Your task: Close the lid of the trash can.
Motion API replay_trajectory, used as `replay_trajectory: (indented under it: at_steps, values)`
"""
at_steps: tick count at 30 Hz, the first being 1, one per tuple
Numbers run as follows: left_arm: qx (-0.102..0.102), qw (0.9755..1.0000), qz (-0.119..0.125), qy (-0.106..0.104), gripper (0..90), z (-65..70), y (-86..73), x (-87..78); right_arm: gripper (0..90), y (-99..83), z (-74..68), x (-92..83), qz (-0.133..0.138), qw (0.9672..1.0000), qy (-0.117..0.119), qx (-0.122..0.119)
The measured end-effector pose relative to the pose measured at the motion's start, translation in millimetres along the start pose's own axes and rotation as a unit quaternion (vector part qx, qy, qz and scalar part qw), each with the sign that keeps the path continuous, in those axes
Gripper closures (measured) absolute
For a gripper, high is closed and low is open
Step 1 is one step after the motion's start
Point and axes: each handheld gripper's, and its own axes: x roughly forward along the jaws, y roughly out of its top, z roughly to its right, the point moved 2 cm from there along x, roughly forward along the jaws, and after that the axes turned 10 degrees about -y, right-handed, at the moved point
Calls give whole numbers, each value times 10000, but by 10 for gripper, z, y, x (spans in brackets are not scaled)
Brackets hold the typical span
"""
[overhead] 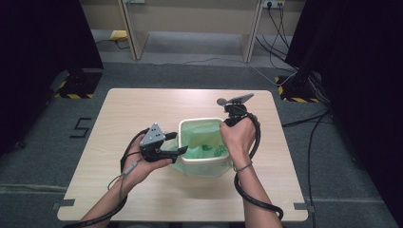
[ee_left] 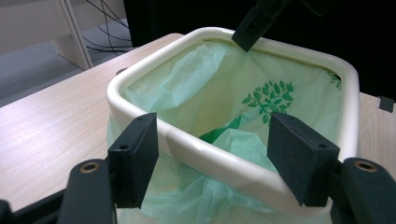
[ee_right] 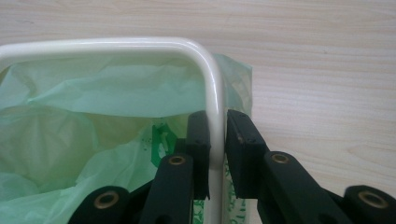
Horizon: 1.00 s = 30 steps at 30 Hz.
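A cream plastic bin point(overhead: 201, 120) stands at the middle of the wooden table, lined with a pale green bag point(overhead: 205, 142) that bears a dark green tree print point(ee_left: 268, 95). My left gripper point(overhead: 178, 144) is at the bin's near-left side. In the left gripper view it point(ee_left: 217, 156) stands open, one pad point(ee_left: 133, 158) outside the rim point(ee_left: 299, 49) and the other over the liner inside. My right gripper point(overhead: 228, 122) comes down on the bin's right side. Its jaws point(ee_right: 217, 140) are shut on the rim point(ee_right: 116, 44), one pad inside and one outside.
The bag point(ee_right: 93, 88) drapes over the rim and hangs down the outside. Bare tabletop point(overhead: 142, 104) lies around the bin. Beyond the table are a grey carpet, cables point(overhead: 304, 121), two dark stands with hazard tape point(overhead: 76, 88) and pale furniture legs.
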Motion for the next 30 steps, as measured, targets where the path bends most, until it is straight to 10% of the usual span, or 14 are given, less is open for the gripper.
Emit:
replay_trajectory:
  at_steps: [17, 30]
  values:
    - [2, 9998, -136, 124, 391, -95, -6, 106, 693, -30, -13, -3, 180, 9997, 71, -162]
    - [152, 9993, -181, 302, 440, -183, 11, 167, 802, -93, 15, -63, 403, 9989, 67, -230]
